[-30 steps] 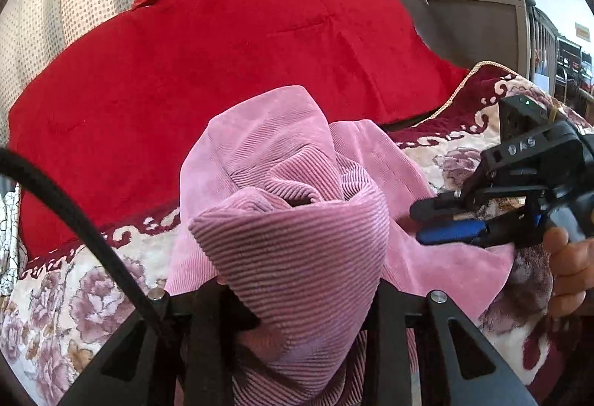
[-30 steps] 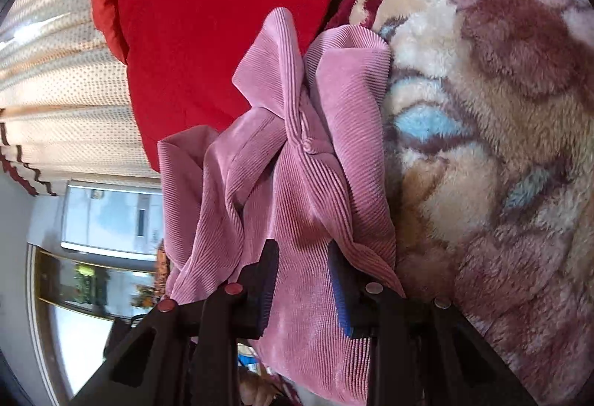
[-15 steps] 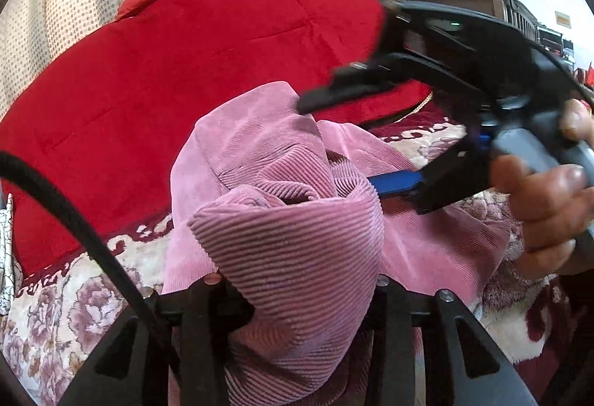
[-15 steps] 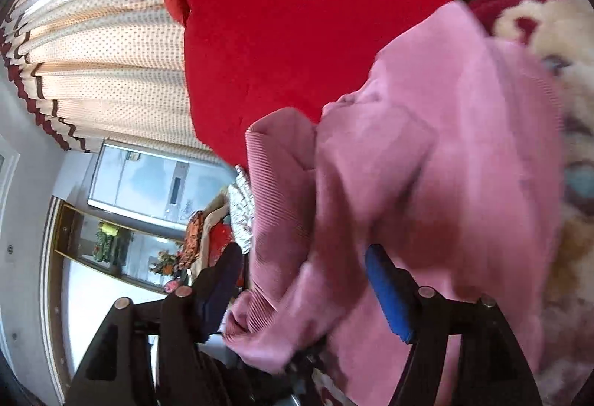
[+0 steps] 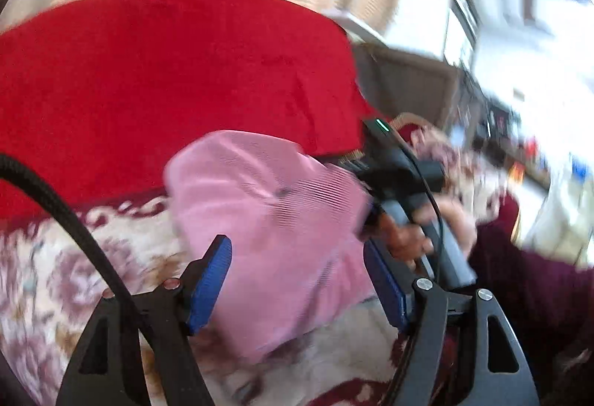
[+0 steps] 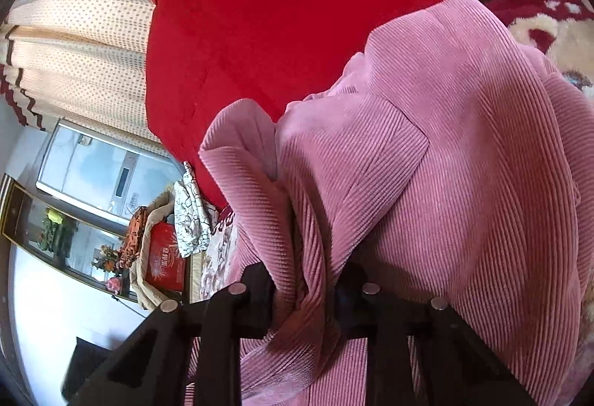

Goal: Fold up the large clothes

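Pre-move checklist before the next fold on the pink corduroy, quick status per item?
1. Right tongs gripping the pink corduroy garment: ok, jaws have just closed on a bunched fold.
2. Left tongs released: ok, jaws have just opened; blue pads stand apart, cloth lies beyond them unpinched.
3. Garment lying flat for folding: not ok, it is bunched and lifted at the right tongs.
4. Garment clear of the red quilt: cannot tell, the two overlap in both views.
5. Left view sharp enough to aim the next grasp: not ok, heavily blurred.
6. Floral blanket beneath free of other items: cannot tell, mostly hidden.
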A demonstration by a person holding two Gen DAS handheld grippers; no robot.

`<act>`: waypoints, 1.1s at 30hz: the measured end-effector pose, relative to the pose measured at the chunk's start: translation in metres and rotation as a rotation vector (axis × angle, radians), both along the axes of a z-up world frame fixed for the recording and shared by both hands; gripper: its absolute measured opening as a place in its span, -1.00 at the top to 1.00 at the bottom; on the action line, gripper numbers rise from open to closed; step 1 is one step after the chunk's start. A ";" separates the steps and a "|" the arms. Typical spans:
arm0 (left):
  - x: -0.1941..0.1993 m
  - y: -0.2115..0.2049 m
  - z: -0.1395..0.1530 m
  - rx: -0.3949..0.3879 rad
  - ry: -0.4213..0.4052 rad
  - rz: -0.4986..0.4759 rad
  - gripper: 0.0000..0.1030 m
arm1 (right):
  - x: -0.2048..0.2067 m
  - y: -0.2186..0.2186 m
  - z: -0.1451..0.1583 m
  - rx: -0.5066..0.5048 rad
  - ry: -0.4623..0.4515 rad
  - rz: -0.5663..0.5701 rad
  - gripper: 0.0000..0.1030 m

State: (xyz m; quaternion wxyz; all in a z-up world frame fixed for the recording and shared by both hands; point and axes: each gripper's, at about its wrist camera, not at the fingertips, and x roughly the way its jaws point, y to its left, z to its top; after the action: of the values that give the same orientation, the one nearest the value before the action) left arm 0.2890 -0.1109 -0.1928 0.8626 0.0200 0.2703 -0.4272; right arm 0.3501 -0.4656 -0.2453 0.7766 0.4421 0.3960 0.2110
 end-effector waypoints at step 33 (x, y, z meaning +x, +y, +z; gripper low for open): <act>0.034 -0.149 -0.042 0.113 0.148 0.231 -0.04 | -0.033 -0.082 0.021 -0.164 -0.035 -0.204 0.69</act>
State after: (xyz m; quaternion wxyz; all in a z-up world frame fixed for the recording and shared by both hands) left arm 0.3228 -0.2595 -0.2353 0.8811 0.0059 0.3574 -0.3097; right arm 0.3170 -0.5477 -0.2240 0.8345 0.4112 0.3512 0.1057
